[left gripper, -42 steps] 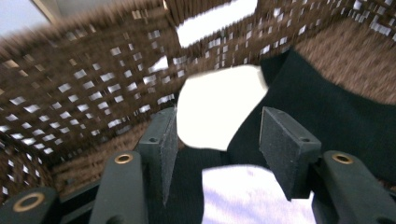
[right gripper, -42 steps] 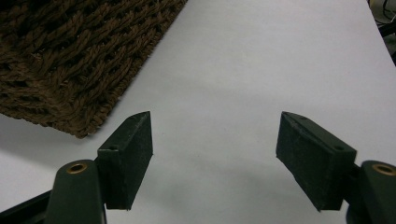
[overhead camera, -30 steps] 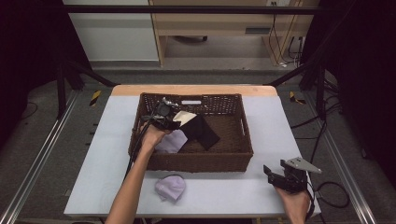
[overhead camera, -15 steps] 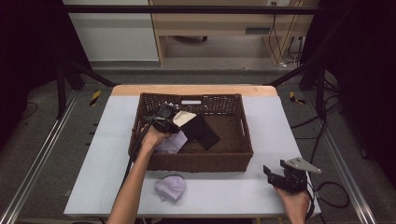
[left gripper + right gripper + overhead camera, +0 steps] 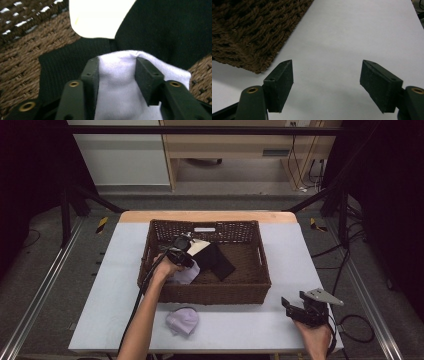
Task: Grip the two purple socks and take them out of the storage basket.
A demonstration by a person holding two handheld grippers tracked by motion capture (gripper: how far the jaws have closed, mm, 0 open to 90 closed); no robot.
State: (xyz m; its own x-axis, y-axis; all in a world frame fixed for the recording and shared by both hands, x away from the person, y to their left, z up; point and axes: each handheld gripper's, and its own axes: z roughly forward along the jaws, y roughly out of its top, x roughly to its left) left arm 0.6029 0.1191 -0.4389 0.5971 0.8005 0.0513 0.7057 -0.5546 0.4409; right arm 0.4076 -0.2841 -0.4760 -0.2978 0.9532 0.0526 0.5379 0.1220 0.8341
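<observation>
A brown wicker basket (image 5: 210,295) stands mid-table. Inside it lie a black cloth (image 5: 217,260), a cream cloth (image 5: 200,246) and a pale lilac cloth (image 5: 186,274). My left gripper (image 5: 187,260) reaches into the basket's left half. In the left gripper view its jaws (image 5: 116,60) press on a fold of the lilac cloth (image 5: 117,82), which tents up between them over the black cloth (image 5: 162,30). A second lilac cloth (image 5: 182,320) sits on the table in front of the basket. My right gripper (image 5: 287,304) rests open near the front right corner, nothing between its jaws (image 5: 327,65).
The basket's corner (image 5: 249,32) is just left of the right gripper's jaws. The white tabletop (image 5: 115,285) has free room on both sides of the basket. A cable trails from the left gripper along the forearm.
My left gripper has shifted slightly toward the near side of the basket, down onto the lilac cloth. The right gripper has stayed put.
</observation>
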